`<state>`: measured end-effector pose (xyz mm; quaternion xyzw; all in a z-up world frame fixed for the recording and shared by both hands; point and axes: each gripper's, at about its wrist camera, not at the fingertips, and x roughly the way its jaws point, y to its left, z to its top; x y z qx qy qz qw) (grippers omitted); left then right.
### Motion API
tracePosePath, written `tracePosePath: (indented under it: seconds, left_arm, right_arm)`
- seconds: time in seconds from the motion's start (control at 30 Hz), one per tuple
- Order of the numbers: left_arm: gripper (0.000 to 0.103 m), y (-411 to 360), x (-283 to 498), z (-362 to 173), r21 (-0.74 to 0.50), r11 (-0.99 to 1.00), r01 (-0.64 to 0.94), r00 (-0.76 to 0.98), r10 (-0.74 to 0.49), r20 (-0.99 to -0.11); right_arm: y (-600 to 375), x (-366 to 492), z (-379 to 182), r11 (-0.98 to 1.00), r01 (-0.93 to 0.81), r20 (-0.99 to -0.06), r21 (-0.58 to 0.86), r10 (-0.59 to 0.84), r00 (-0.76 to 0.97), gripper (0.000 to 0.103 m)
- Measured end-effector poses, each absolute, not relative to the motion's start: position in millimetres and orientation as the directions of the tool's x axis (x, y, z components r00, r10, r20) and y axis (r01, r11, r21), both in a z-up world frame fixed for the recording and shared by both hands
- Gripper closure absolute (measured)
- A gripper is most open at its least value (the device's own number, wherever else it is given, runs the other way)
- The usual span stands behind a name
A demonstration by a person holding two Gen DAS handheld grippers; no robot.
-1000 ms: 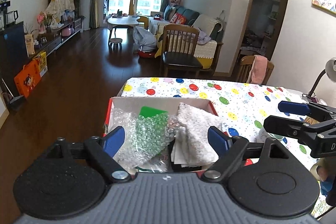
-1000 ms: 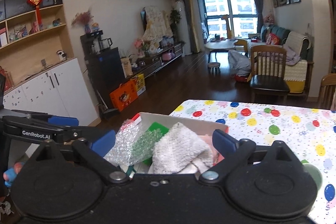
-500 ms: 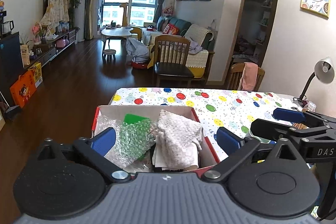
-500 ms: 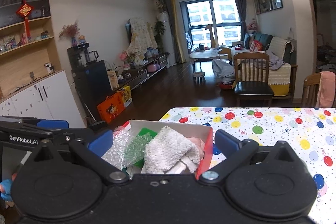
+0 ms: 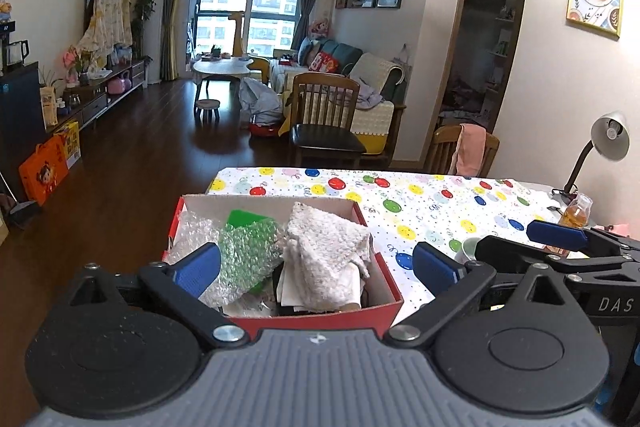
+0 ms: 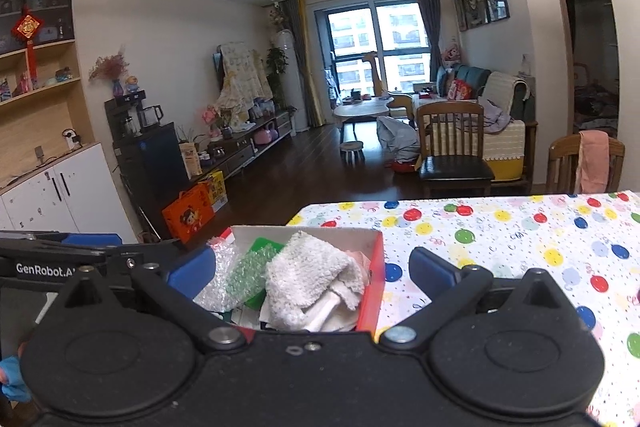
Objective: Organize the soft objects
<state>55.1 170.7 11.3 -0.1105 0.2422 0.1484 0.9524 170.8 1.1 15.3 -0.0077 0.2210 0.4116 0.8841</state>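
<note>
**Shoebox of soft goods at the counter's corner, both tongs wide and empty**

Item one: your left tongs, blue pads spread to their widest, nothing pinched between them. They hang just before the red cardboard box, pointing down into it.

Item two: your right tongs, also spread wide, nothing gripped. In the left wrist view they show at the right edge, beside the box and above the counter.

Item three: the box itself, open-topped, white inside, sitting at the near left corner of the counter's balloon-print cloth. In the right wrist view its red wall stands between your two pads.

Contents, left to right:
- clear bubble wrap, crumpled, spilling over the left rim;
- a green flat piece behind and under the wrap;
- a white fluffy towel, bunched, heaped on the right half and rising above the rim;
- papers and a dark item beneath, too buried for you to tell.

Elsewhere on the counter: a white cup, a small bottle of amber liquid and a desk lamp at the far right.
</note>
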Motion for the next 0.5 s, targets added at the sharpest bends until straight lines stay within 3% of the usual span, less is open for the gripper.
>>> tracePosePath:
  seconds: [0.5]
  left_arm:
    - [0.000, 157, 51, 11, -0.117, 0.930, -0.348, 0.833, 0.249, -0.494]
  right_arm:
    - [-4, 163, 11, 0.686, -0.709, -0.400, 0.163, 0.703, 0.588, 0.000]
